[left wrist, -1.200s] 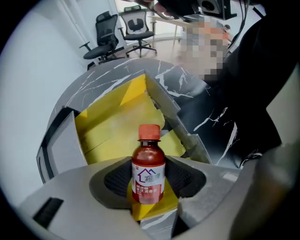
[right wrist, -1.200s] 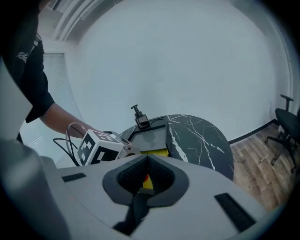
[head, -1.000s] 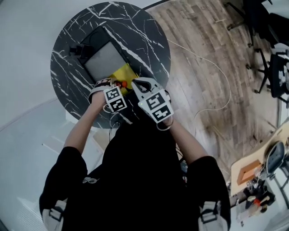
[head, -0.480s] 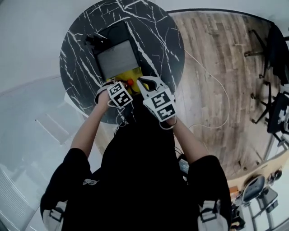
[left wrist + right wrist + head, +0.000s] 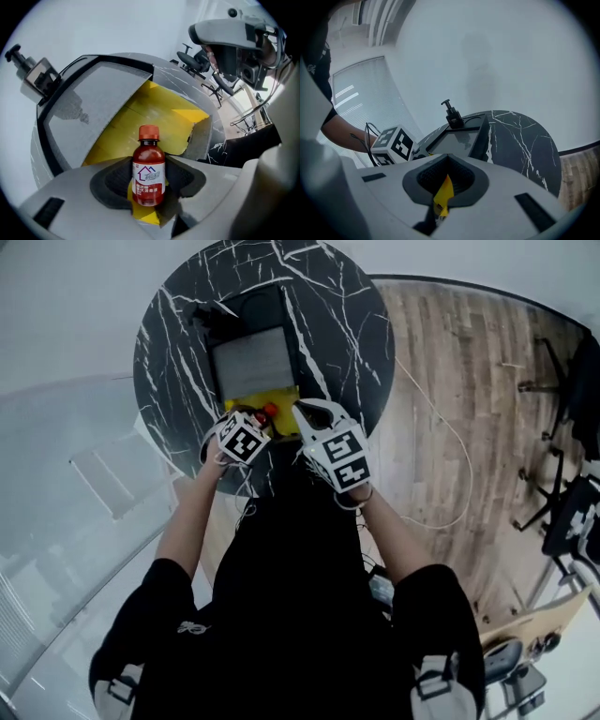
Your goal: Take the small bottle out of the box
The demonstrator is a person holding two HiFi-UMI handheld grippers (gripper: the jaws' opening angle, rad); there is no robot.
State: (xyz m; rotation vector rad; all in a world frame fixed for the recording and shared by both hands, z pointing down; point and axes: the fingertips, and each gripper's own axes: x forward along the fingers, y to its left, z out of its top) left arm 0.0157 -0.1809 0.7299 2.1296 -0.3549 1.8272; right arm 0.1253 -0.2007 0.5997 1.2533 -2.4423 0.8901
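Observation:
A small brown bottle (image 5: 149, 172) with a red cap and a white label stands upright between my left gripper's jaws, and the left gripper (image 5: 149, 187) is shut on it. Behind the bottle lies the open yellow box (image 5: 157, 115) with a grey flap (image 5: 89, 101) folded up on its left. In the head view the bottle's red cap (image 5: 270, 410) shows over the yellow box (image 5: 279, 397), at the left gripper (image 5: 255, 423). My right gripper (image 5: 307, 418) sits beside it, and in its own view the right gripper (image 5: 442, 199) is shut on a yellow box flap (image 5: 444, 191).
The box lies on a black case with a grey panel (image 5: 251, 360) on a round black marble table (image 5: 352, 324). A black clamp (image 5: 451, 114) stands at the case's far end. White cable (image 5: 450, 446) runs over the wooden floor on the right.
The head view has swung, so the table sits higher and more upright in the picture. Both grippers stay together at the yellow box, with the bottle's red cap between them.

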